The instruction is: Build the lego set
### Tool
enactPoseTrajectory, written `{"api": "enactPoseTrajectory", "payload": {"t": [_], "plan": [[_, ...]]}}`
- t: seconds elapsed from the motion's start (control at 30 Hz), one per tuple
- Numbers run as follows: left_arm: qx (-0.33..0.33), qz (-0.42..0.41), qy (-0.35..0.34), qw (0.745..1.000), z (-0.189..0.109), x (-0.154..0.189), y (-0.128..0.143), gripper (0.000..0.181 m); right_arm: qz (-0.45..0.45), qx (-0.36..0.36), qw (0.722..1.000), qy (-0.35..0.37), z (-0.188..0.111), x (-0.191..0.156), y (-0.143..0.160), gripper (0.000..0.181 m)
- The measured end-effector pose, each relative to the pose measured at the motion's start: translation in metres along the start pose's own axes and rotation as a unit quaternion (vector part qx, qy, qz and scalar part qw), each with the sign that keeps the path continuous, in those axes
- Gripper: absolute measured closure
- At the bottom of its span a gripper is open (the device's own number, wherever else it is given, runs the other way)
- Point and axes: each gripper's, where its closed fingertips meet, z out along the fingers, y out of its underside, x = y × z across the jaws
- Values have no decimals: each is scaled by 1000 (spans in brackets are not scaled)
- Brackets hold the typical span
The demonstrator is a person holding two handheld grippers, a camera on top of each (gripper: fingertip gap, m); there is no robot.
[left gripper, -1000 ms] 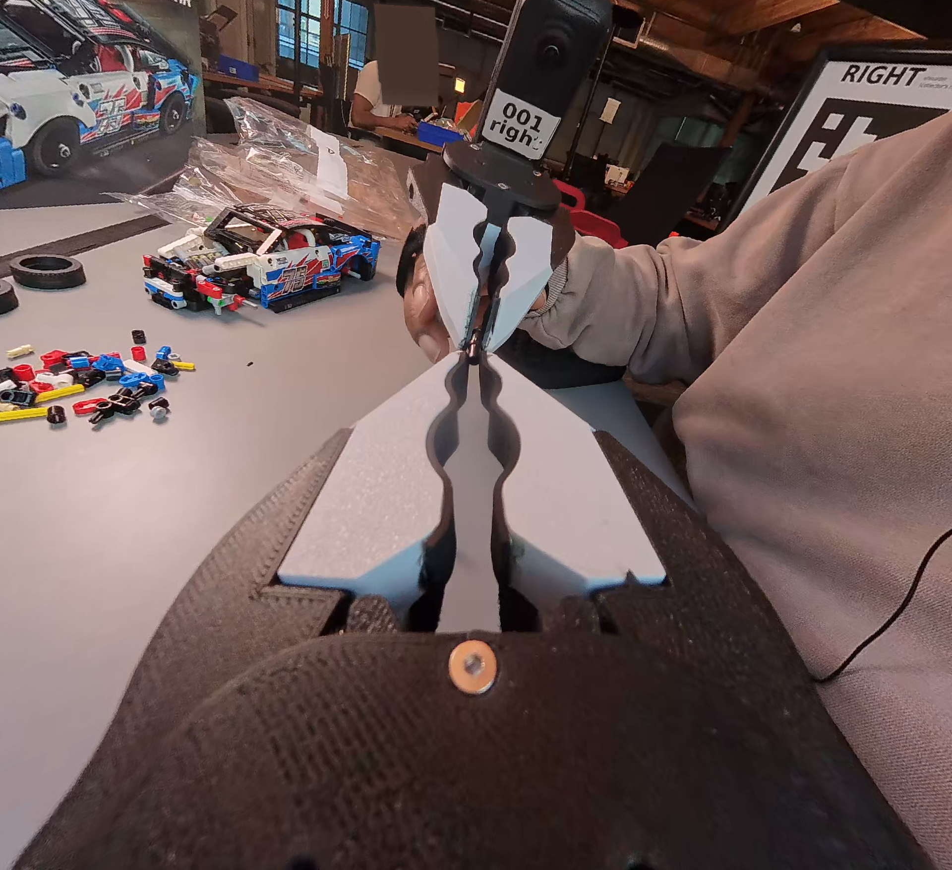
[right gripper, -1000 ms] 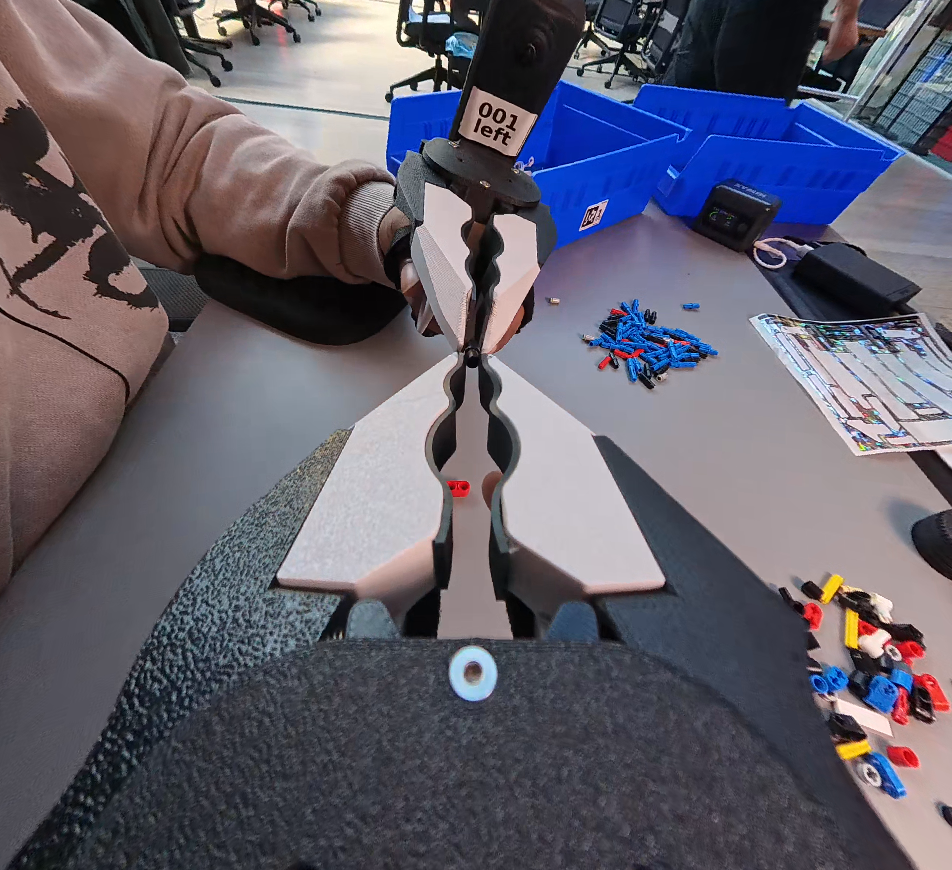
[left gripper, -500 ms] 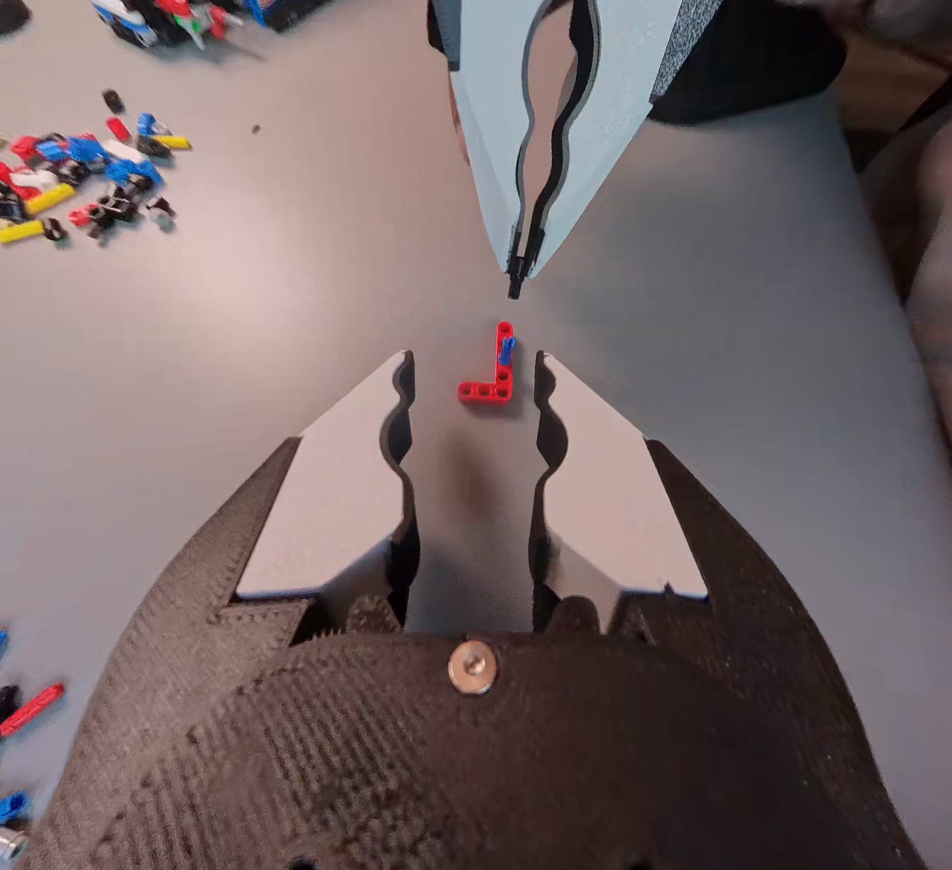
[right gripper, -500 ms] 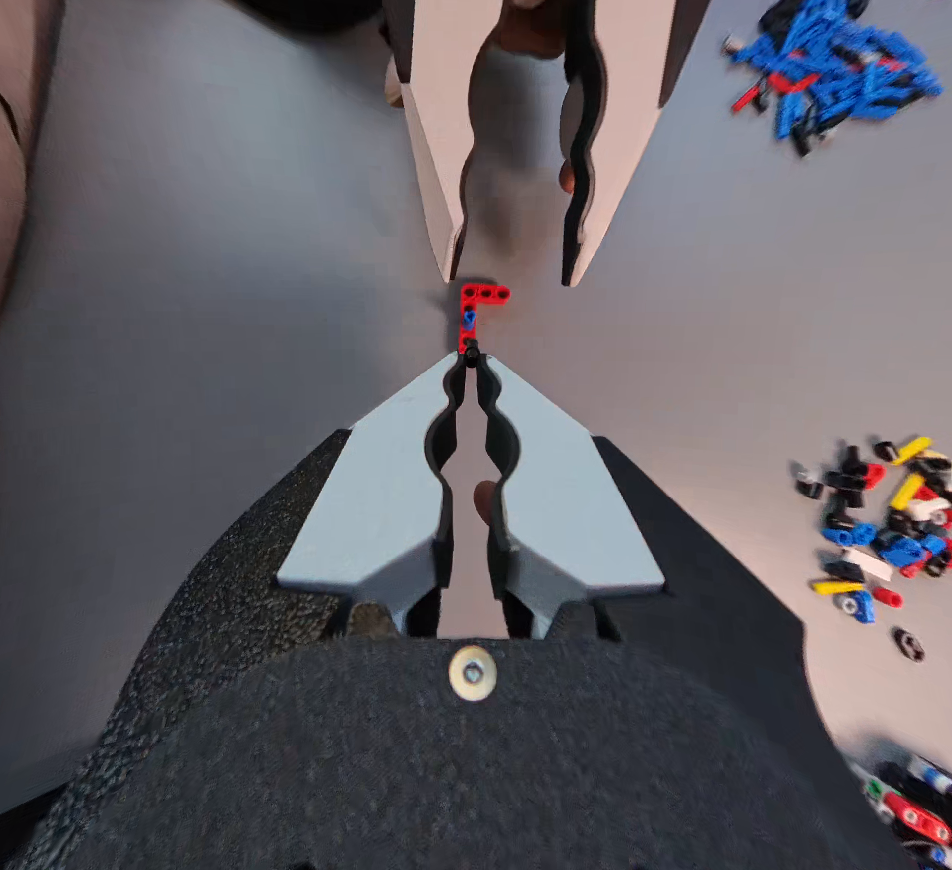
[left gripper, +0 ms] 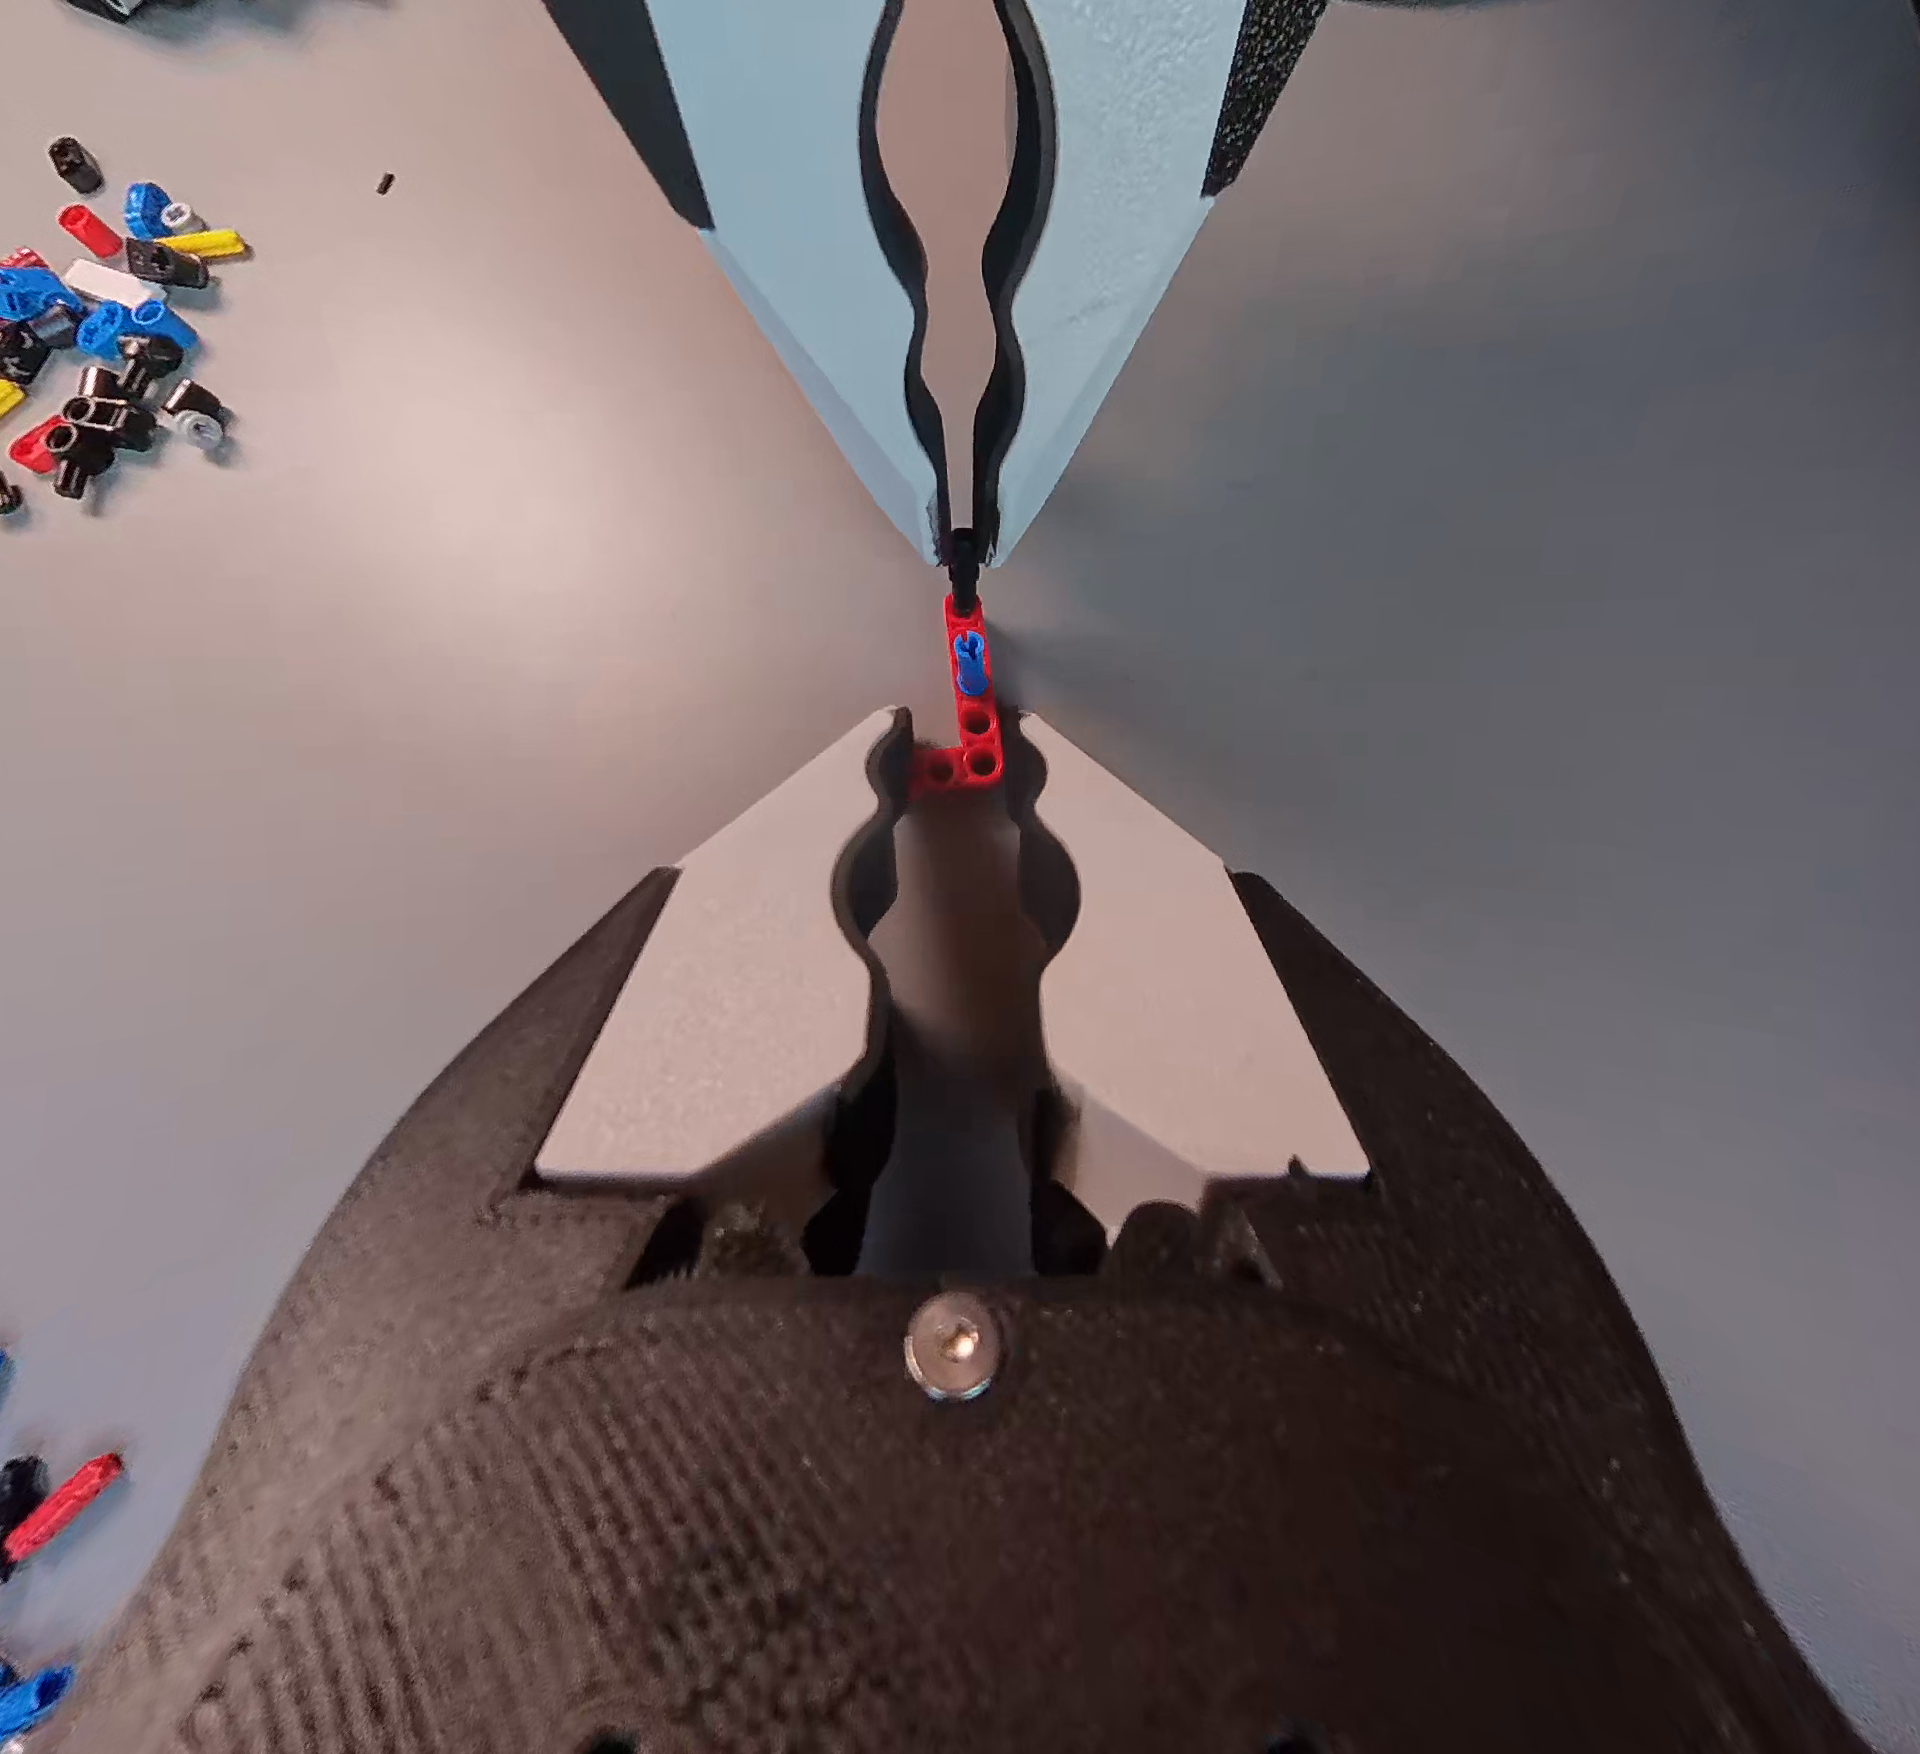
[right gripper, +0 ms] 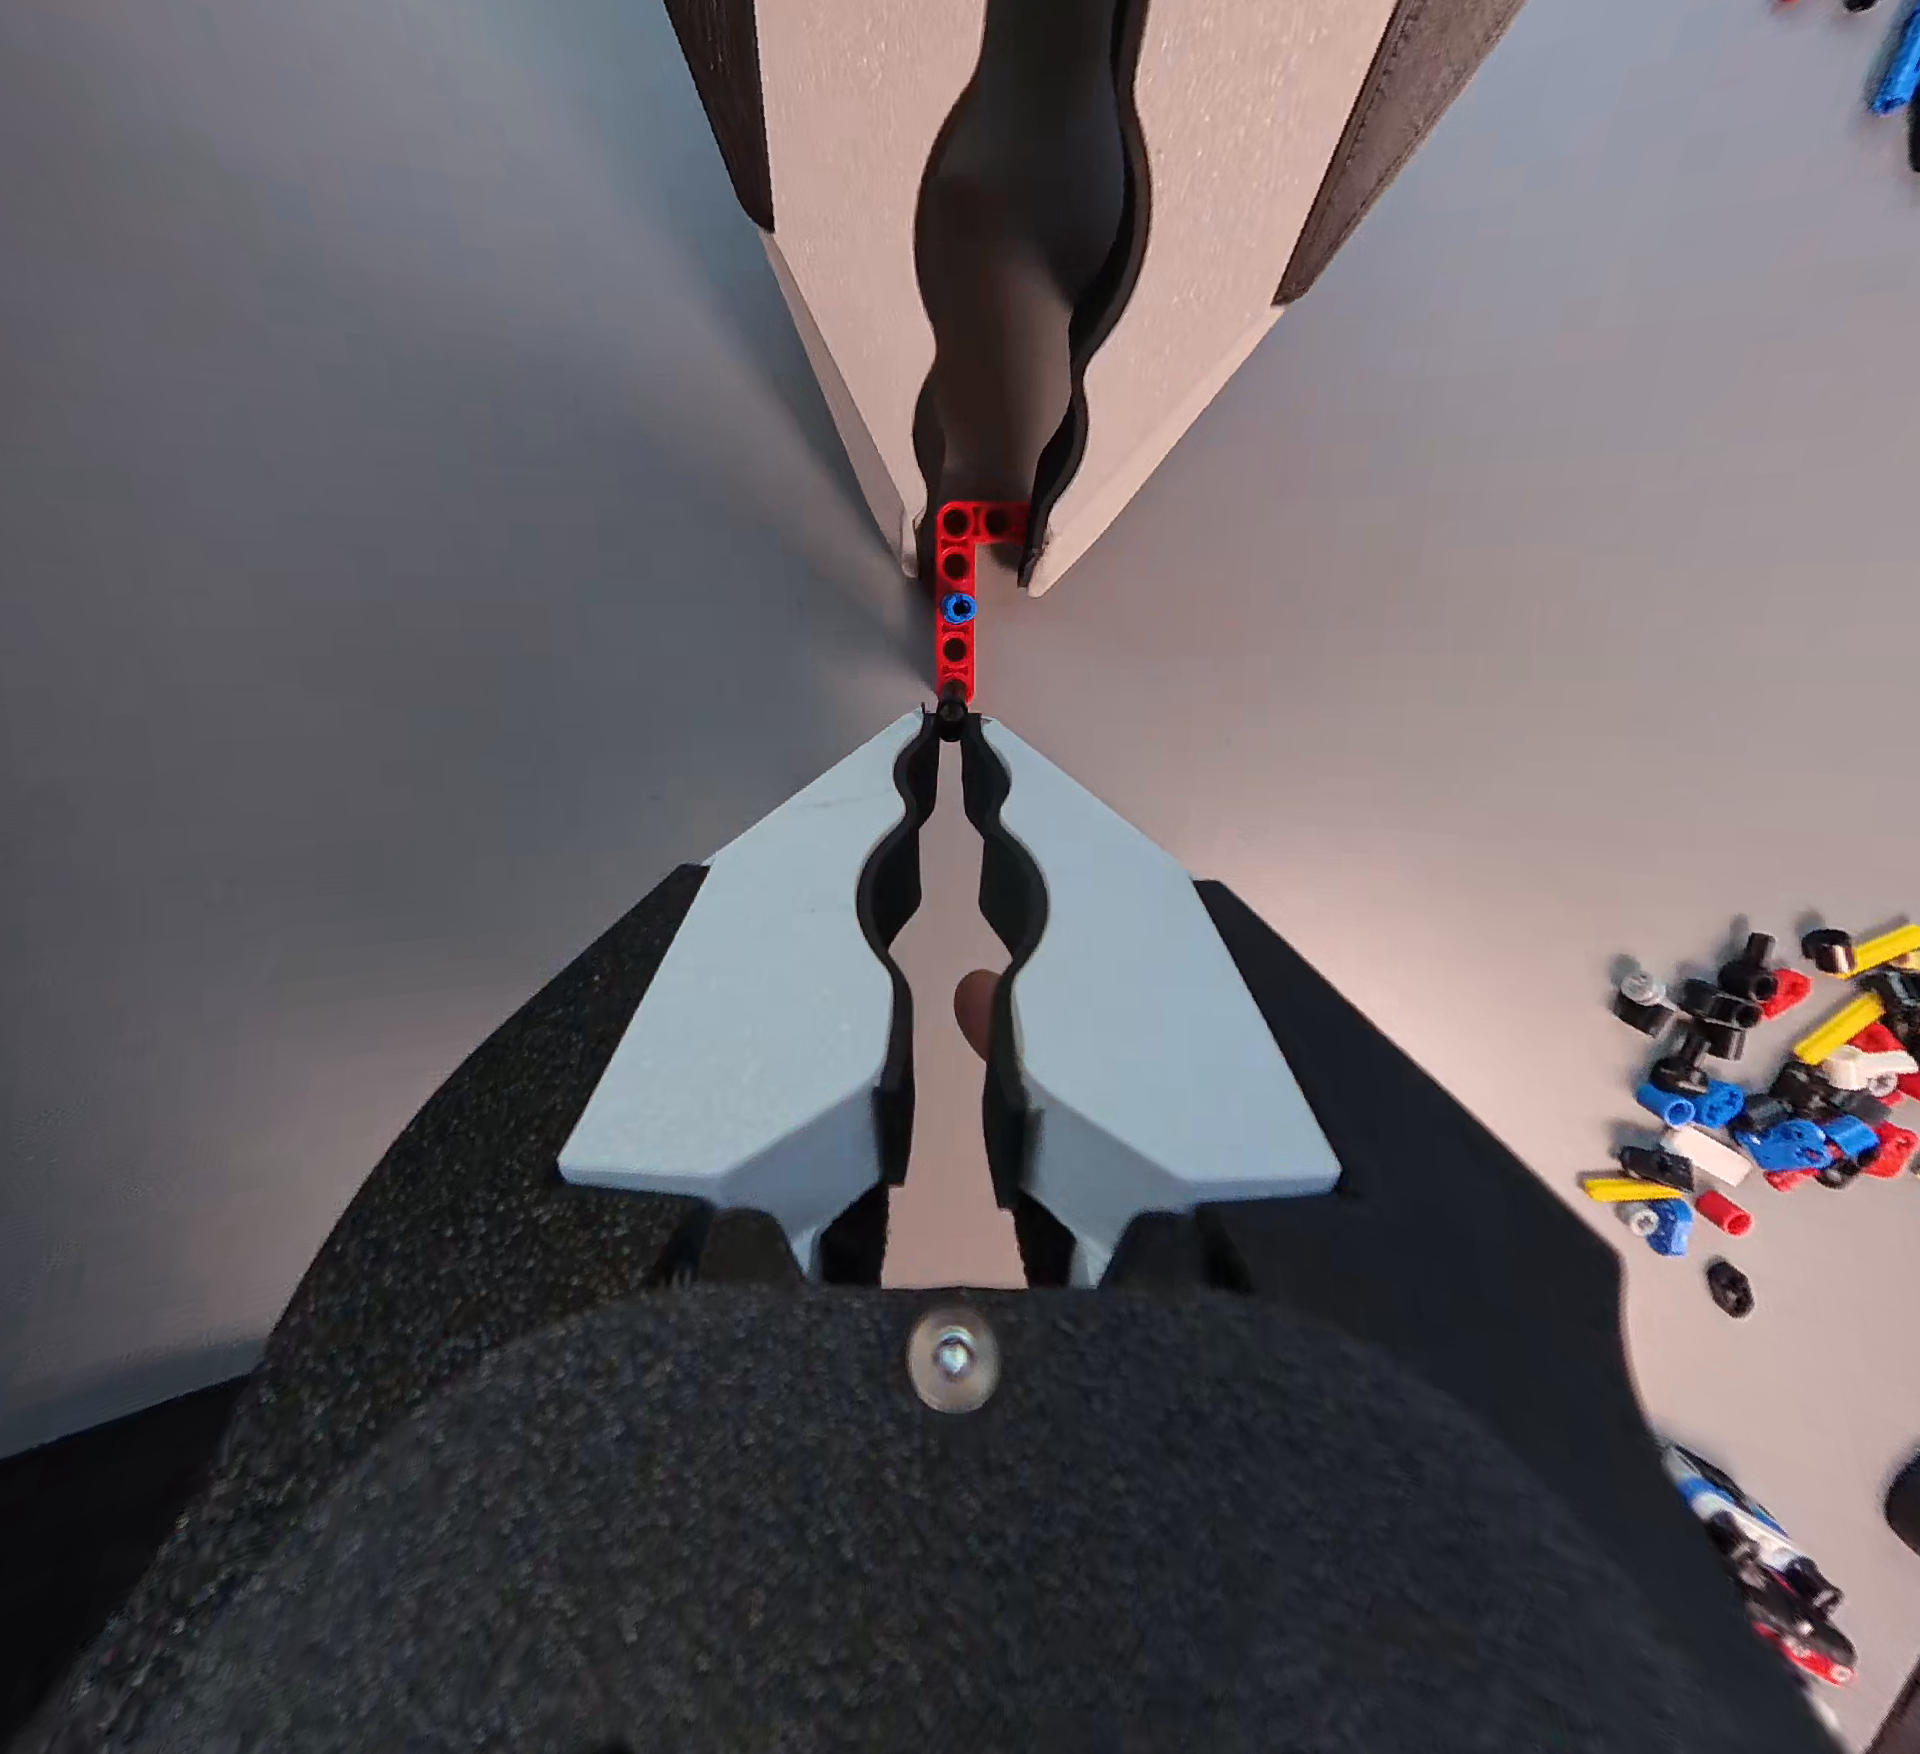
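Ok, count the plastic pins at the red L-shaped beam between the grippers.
2. One blue pin sits in the long arm of the red L-shaped beam; one black pin, pinched in the right gripper, is at that arm's end hole. Others may be hidden.

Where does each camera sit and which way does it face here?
Left wrist view: on the left gripper, looking down at the table; its fingers straddle the red beam.
Right wrist view: on the right gripper, facing the opposite way; a fingertip shows behind its fingers, shut on a black pin.
Shared: beam, pin, both grippers, loose parts.
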Motion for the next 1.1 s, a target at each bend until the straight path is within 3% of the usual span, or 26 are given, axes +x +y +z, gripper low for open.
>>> {"api": "enactPoseTrajectory", "payload": {"t": [0.17, 0.4, 0.5, 0.77, 1.1], "plan": [[6, 4, 3, 1000, 2, 1, -1, 171, -23, -43, 999, 4, 1, 3, 1, 179], [-9, -1, -17, 1000, -8, -9, 6, 145, -47, -74, 996, 0, 2, 4, -2, 179], [-6, -9, 1, 1000, -8, -7, 7, 158, -57, -77, 995, 4, 3, 6, -4, 179], [0, -8, 12, 1000, -7, -8, 7, 158, -105, -86, 991, 3, 4, 7, -8, 179], [6, -5, 16, 1000, -7, -8, 7, 159, -166, -150, 974, -41, 3, 6, -5, 179]]}}
